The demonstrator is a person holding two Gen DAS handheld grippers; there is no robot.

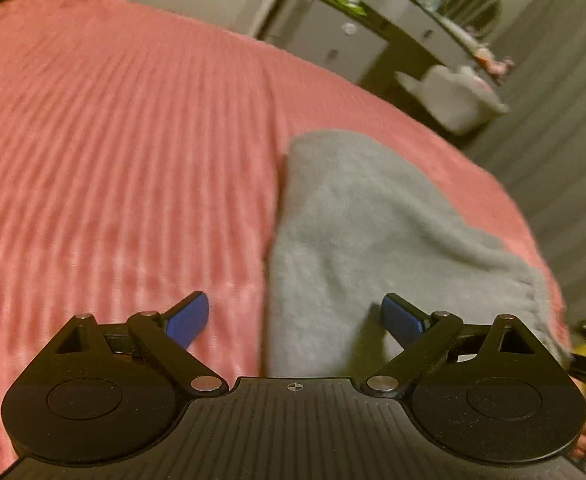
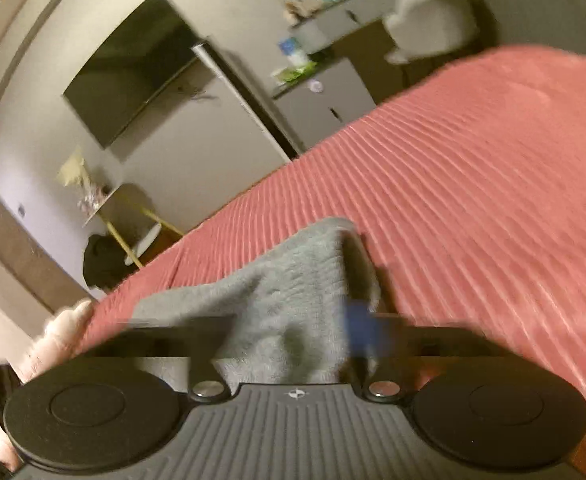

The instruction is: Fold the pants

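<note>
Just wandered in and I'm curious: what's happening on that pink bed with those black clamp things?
A person is folding grey pants on a pink ribbed bedspread, using a hand-held gripper in each hand. The left gripper hovers open over the near edge of the pants, holding nothing. The right gripper is blurred but appears open too, right above the fabric. The pants lie partly bunched.

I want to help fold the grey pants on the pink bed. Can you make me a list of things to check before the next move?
1. Soft grey fleece pants lying on the ribbed pink bedspread: ok.
2. Left tool open, holding nothing: ok.
3. Right tool open: ok, though blurred.
4. Pants lying flat and smooth: not ok, bunched up in the right wrist view.
5. Whole pants in view: not ok, part hidden behind the tools.
6. Which end is the waistband: cannot tell.
</note>
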